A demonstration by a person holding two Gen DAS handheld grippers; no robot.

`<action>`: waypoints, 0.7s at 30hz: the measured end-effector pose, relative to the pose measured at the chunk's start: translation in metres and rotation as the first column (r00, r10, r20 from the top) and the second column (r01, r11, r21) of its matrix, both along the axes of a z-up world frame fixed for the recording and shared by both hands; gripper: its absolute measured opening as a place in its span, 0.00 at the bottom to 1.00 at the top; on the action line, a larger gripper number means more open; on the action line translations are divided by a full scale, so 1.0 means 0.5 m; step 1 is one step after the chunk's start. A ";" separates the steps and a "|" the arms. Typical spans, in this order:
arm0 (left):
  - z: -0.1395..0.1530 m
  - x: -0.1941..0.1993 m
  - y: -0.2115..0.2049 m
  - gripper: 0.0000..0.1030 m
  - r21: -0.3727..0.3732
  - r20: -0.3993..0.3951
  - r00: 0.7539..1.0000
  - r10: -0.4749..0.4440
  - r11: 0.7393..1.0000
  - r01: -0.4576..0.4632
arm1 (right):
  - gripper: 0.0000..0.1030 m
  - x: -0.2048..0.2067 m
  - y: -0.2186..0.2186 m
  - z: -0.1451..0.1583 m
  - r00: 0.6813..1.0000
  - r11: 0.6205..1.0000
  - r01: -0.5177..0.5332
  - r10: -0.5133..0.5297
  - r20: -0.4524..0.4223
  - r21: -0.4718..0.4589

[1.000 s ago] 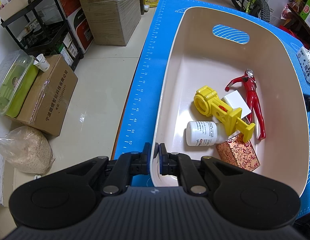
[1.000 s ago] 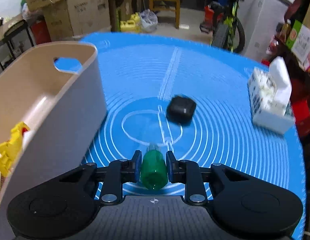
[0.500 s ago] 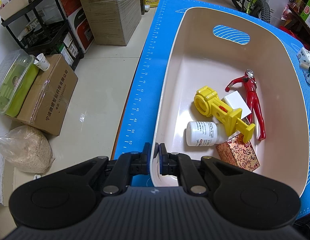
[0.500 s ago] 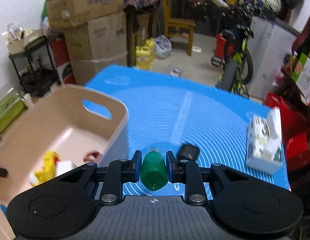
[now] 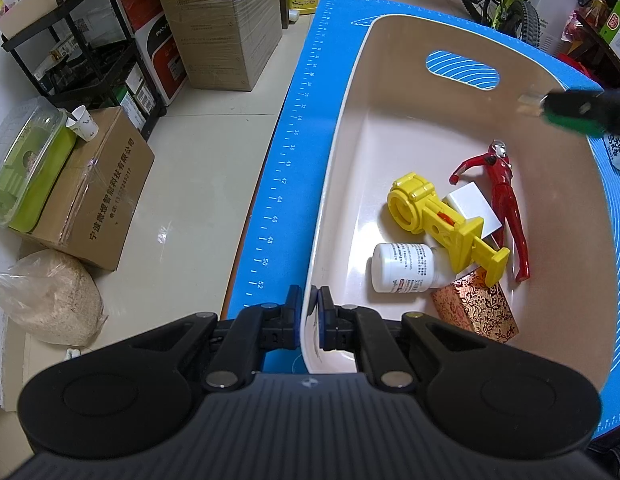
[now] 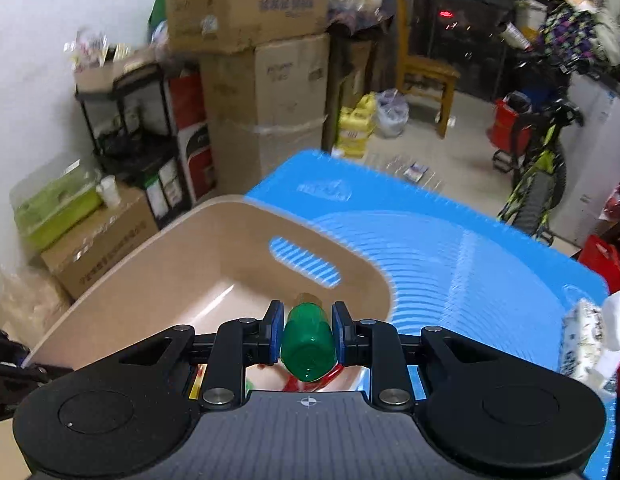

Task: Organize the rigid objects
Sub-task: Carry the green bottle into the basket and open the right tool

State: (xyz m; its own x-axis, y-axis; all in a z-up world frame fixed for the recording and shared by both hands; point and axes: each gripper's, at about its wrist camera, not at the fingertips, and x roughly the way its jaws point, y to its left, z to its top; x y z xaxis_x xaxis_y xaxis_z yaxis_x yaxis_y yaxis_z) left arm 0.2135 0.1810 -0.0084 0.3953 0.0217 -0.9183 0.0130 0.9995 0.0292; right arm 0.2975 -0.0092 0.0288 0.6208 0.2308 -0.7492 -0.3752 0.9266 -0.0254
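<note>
A beige plastic basket [image 5: 350, 128] with a handle slot stands on a blue mat [image 5: 294, 152]. Inside lie a yellow toy [image 5: 438, 220], a red figure [image 5: 506, 196], a white bottle [image 5: 402, 268], a white block [image 5: 474, 208] and a red patterned box [image 5: 476, 312]. My left gripper [image 5: 309, 316] is shut on the basket's near rim. My right gripper [image 6: 305, 336] is shut on a small green bottle [image 6: 308, 344] and holds it over the basket [image 6: 214, 280]. It shows blurred at the right edge of the left wrist view [image 5: 578, 110].
Cardboard boxes [image 5: 222, 28], a black shelf rack [image 5: 70, 48], a green lidded container [image 5: 26, 164] and a sack of grain [image 5: 50, 300] stand on the floor to the left. A tissue pack [image 6: 590, 336] lies on the mat at right. A bicycle [image 6: 542, 172] stands beyond.
My right gripper has lifted the green bottle off the mat and carried it left, over the basket. The left gripper has stayed shut on the rim.
</note>
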 end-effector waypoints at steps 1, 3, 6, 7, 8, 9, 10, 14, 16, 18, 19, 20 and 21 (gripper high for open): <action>0.001 0.000 0.000 0.10 -0.001 0.000 1.000 0.000 1.000 0.000 | 0.34 0.001 0.011 -0.013 1.000 1.000 -0.012 0.012 -0.013 -0.014; 0.000 -0.001 0.000 0.09 -0.001 0.000 1.000 0.000 1.000 0.000 | 0.34 0.004 0.031 -0.035 0.999 0.999 -0.034 0.033 -0.037 -0.042; 0.000 0.000 0.001 0.09 -0.002 0.000 1.000 0.000 1.000 0.000 | 0.34 0.009 0.058 -0.069 0.996 0.995 -0.054 0.047 -0.082 -0.083; 0.001 0.000 0.001 0.09 -0.002 0.000 1.000 0.000 1.000 0.000 | 0.34 0.009 0.061 -0.080 0.994 0.994 -0.059 0.049 -0.098 -0.094; 0.000 0.000 0.001 0.09 -0.002 -0.001 1.000 0.000 1.000 0.000 | 0.34 0.010 0.066 -0.090 0.992 0.993 -0.060 0.048 -0.114 -0.104; 0.000 0.000 0.001 0.09 -0.001 -0.001 1.000 0.000 1.000 0.000 | 0.34 0.011 0.070 -0.098 0.991 0.992 -0.061 0.046 -0.126 -0.113; 0.001 0.000 0.001 0.09 -0.001 0.000 1.000 0.000 1.000 0.000 | 0.34 0.011 0.074 -0.105 0.989 0.991 -0.060 0.043 -0.140 -0.120; 0.001 0.000 0.002 0.09 -0.001 -0.001 1.000 0.000 1.000 0.000 | 0.34 0.005 0.083 -0.122 0.984 0.988 -0.073 0.050 -0.172 -0.133; 0.001 0.000 0.001 0.09 -0.002 0.000 1.000 0.001 1.000 -0.001 | 0.34 0.001 0.087 -0.130 0.979 0.986 -0.085 0.055 -0.196 -0.146; 0.001 0.000 0.001 0.09 0.000 0.000 1.000 0.001 1.000 -0.001 | 0.35 0.000 0.092 -0.135 0.978 0.983 -0.087 0.052 -0.204 -0.163; 0.001 0.000 0.002 0.09 -0.001 -0.001 1.000 0.001 1.000 -0.001 | 0.41 -0.001 0.093 -0.135 0.978 0.983 -0.082 0.048 -0.201 -0.166; 0.000 0.000 0.001 0.09 -0.001 -0.001 1.000 0.000 1.000 0.000 | 0.41 0.000 0.092 -0.134 0.978 0.984 -0.080 0.047 -0.205 -0.157; 0.000 0.000 0.002 0.09 -0.001 -0.001 1.000 0.000 1.000 0.000 | 0.42 0.001 0.090 -0.133 0.977 0.986 -0.077 0.045 -0.210 -0.147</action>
State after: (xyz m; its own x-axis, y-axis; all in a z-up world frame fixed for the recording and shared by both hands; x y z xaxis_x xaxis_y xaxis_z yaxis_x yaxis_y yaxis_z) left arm 0.2136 0.1820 -0.0081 0.3945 0.0207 -0.9186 0.0132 0.9995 0.0282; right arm 0.2978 0.0360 -0.0379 0.4379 0.1358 -0.8887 -0.4432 0.8927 -0.0820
